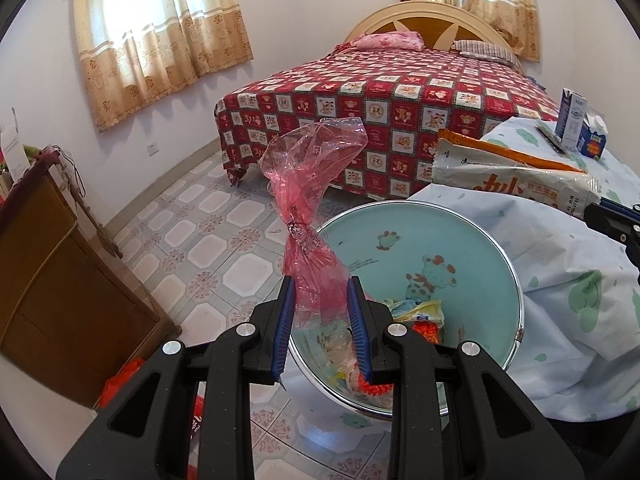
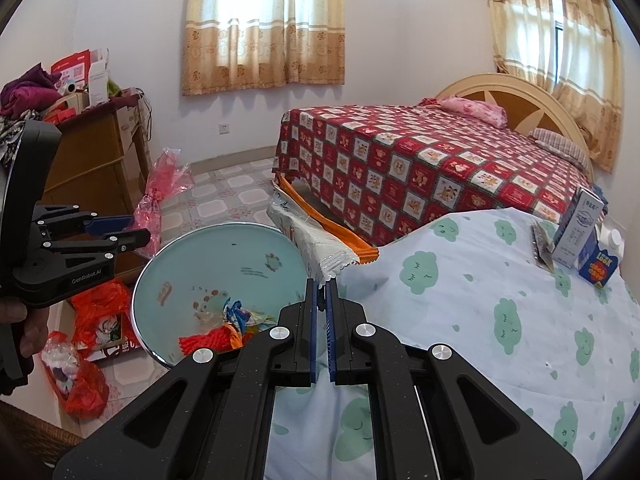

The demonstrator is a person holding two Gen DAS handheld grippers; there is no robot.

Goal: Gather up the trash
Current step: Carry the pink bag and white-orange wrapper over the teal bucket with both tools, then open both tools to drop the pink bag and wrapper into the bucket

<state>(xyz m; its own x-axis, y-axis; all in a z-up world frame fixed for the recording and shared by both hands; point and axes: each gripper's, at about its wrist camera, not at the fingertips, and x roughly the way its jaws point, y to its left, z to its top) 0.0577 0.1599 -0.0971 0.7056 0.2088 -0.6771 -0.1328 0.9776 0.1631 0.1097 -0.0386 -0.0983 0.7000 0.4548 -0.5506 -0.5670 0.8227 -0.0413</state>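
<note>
Left gripper (image 1: 320,300) pinches a pink plastic bag (image 1: 310,200) above the basin (image 1: 508,276); right gripper (image 2: 320,300), jaws closed, clamps a snack wrapper (image 2: 308,236) by the tabletop's (image 2: 460,300) edge

Pink translucent plastic bag (image 1: 310,184), fine white print. Basin (image 1: 460,236): pale teal inside, cartoon giraffe motif, chrome rim. Snack wrapper (image 2: 308,240): silver-white, orange edging, red lettering. Table cloth (image 2: 480,320): pale blue, green cloud faces. Bed cover (image 1: 400,96): red check with bear squares. Carton (image 2: 578,228) at the table's far edge: white and navy. Curtains (image 2: 260,32): cream, tan patterned border.
</note>
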